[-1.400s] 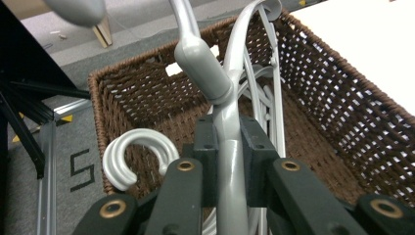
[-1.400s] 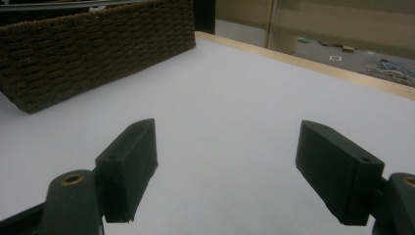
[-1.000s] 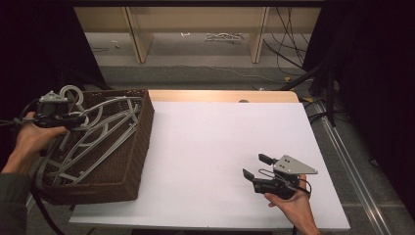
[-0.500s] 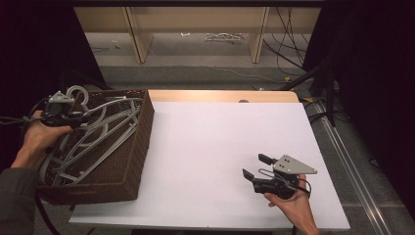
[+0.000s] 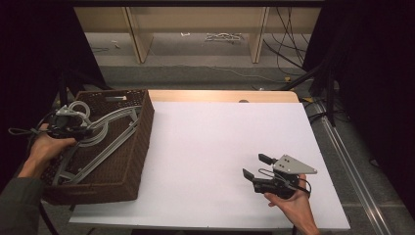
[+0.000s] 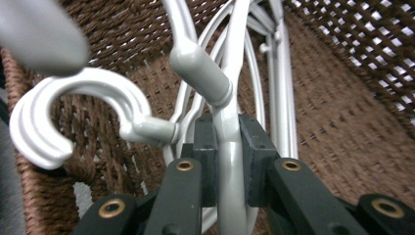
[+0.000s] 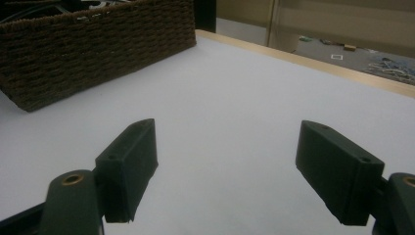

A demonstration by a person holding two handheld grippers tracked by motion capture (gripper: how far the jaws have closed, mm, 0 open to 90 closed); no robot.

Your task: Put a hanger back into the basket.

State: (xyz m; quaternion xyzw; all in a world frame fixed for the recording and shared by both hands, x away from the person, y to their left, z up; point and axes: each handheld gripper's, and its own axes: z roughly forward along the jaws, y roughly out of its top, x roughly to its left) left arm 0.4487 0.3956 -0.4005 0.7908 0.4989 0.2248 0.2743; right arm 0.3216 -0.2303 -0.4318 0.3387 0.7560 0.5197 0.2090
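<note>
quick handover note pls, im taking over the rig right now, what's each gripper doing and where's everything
Left gripper: shut on a grey plastic clothes hanger, gripped on the bar just below its hook, over the brown woven wicker basket.
Right gripper: open, holding nothing, low over the white table at its near right.
Things: several more grey hangers lie in the basket at the table's left edge.
Done: one hanger gripped.
Left: no hanger lies on the table yet; probably lift this one out.
</note>
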